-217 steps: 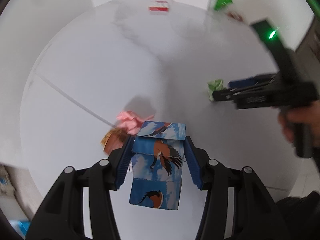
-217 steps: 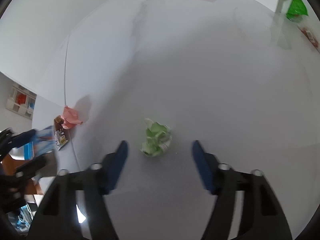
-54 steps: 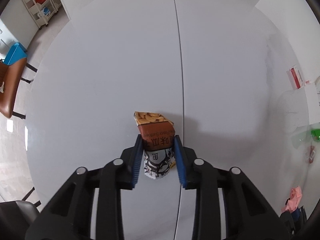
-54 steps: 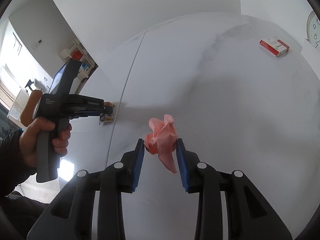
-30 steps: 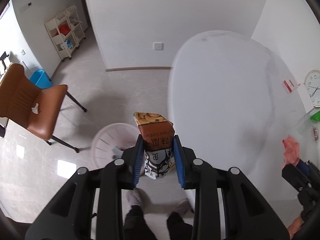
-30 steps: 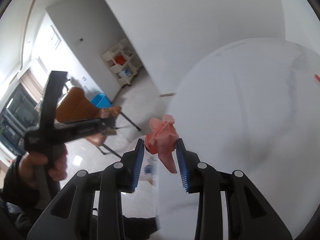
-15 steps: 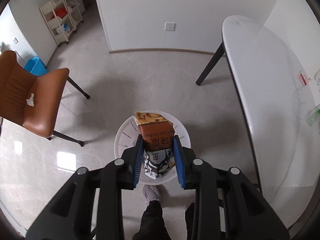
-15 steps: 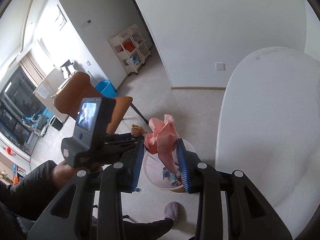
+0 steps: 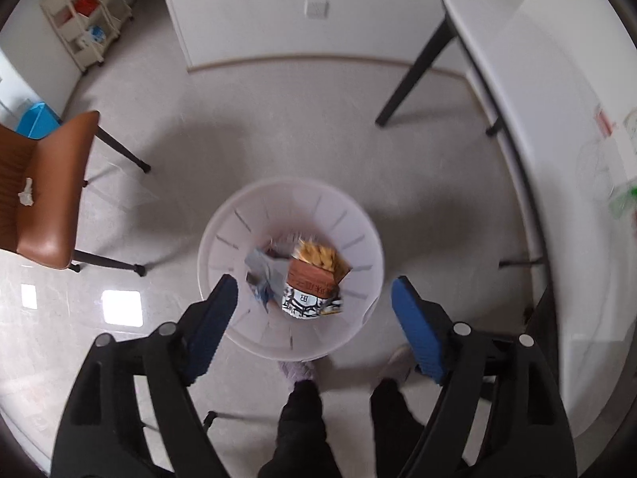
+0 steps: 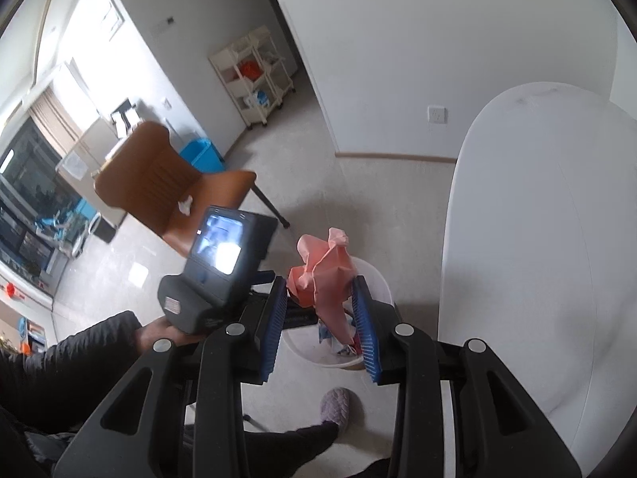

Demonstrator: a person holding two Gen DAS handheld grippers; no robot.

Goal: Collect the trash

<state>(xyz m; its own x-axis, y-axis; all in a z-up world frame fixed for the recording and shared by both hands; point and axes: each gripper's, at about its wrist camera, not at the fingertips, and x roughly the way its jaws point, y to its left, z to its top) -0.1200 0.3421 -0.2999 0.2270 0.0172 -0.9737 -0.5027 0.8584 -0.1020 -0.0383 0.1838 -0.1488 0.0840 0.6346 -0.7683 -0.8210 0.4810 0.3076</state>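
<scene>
The left gripper (image 9: 314, 314) is hanging almost straight down over the white bin (image 9: 360, 235), its blue pads standing wide apart with nothing between them; the jaws have just been opening, and the snack wrapper (image 9: 314, 281) is showing below them inside the bin, slightly blurred, beside a bluish scrap of paper (image 9: 262, 275) already lying there. Pointing down over the middle of the opening is, by my reading, what is making the drop land inside rather than on the rim. The right gripper (image 10: 320, 314) is clamping the crumpled pink paper (image 10: 324, 279) between its ribbed pads, the wad sticking up above the fingertips and a tail of it trailing down between them; it is being held tight because it is not yet squarely over the bin, which is lying partly hidden behind the pads, next to the end of the white table (image 10: 537, 219). The left tool's body and screen are crowding in just left of the right gripper, held by a hand (image 10: 159, 332) in a dark sleeve, so the right one is probably waiting its turn. The person's slippered foot (image 10: 336, 404) is standing close to the bin's near side. The brown chair (image 9: 43, 195) with a white scrap on its seat is sitting well apart, as is a red-and-white packet (image 9: 603, 119) on the table.
</scene>
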